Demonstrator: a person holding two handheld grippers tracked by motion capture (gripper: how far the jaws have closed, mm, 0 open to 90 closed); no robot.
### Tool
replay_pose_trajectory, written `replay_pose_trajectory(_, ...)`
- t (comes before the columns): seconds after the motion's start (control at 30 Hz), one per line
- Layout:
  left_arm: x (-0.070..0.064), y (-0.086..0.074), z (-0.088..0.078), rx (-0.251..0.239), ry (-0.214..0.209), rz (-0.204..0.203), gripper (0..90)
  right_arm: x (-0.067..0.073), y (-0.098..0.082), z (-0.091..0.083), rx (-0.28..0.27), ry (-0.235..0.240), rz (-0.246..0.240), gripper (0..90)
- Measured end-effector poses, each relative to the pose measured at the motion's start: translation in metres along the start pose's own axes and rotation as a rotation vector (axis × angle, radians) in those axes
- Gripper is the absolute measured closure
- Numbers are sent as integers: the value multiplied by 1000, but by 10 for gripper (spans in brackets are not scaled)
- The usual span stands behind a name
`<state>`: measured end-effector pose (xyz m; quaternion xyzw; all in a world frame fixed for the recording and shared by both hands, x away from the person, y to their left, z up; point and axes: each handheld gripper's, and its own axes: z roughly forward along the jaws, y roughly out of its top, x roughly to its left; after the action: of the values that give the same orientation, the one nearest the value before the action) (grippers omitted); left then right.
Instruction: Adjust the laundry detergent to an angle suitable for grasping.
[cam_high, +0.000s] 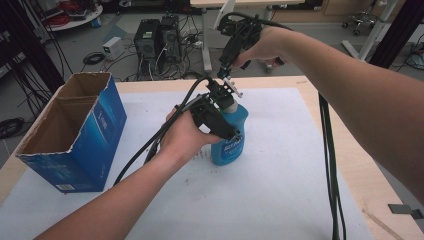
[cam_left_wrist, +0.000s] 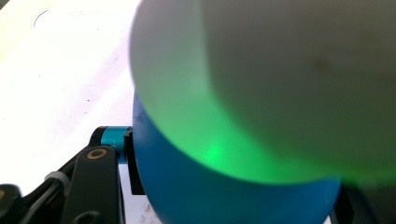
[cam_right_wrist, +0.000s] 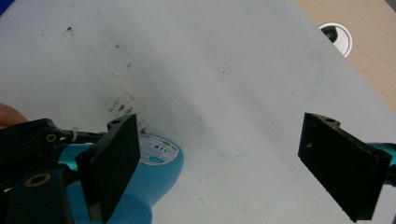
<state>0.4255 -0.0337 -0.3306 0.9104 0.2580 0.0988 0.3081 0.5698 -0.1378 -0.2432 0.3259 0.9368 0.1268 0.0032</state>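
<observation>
— Left gripper (cam_high: 220, 117): fingers clenched round the blue bottle (cam_high: 229, 137), one black pad pressed to its left flank in the left gripper view, the other just peeking past its right edge. Bottle's white top (cam_left_wrist: 280, 84) looming blurred and close there, tinged green.

— Right gripper (cam_high: 226, 75)?

— Fingers (cam_right_wrist: 114, 163) released, spread wide, poised above the bottle top and pointing down. Nothing between them; blue shoulder and label of the bottle seen behind the left pad in the right gripper view.

— Bottle's place?

— Upright on the white sheet (cam_high: 270, 195), about mid-bench, held at its upper body. White pump nozzle (cam_high: 233, 90) sticking out just below the right gripper.

— Around it?

— Open blue cardboard box (cam_high: 75, 135) well apart at the left end of the sheet, flaps torn, inside looking bare as far as visible. Dark smudges on the sheet near the bottle's foot. Round cable grommet (cam_right_wrist: 337, 37) set in the wooden bench (cam_high: 350, 150) past the sheet's edge. Black cable (cam_high: 330, 165) hanging down the right side. Beyond the bench, computer towers (cam_high: 157, 40) and tangled leads on the floor.
</observation>
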Motion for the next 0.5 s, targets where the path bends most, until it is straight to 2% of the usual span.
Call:
replay_pose_trajectory(0.03,0,0,0,-5,-2,0,418,0,0,0,-3,0,0,125)
replay_pose_trajectory(0.37,0,0,0,-1,-7,-7,426,0,-1,-2,-9,-2,-4,125)
replay_pose_trajectory(0.5,1,0,-1,-6,-12,3,432,0,-2,-3,-14,-4,2,125)
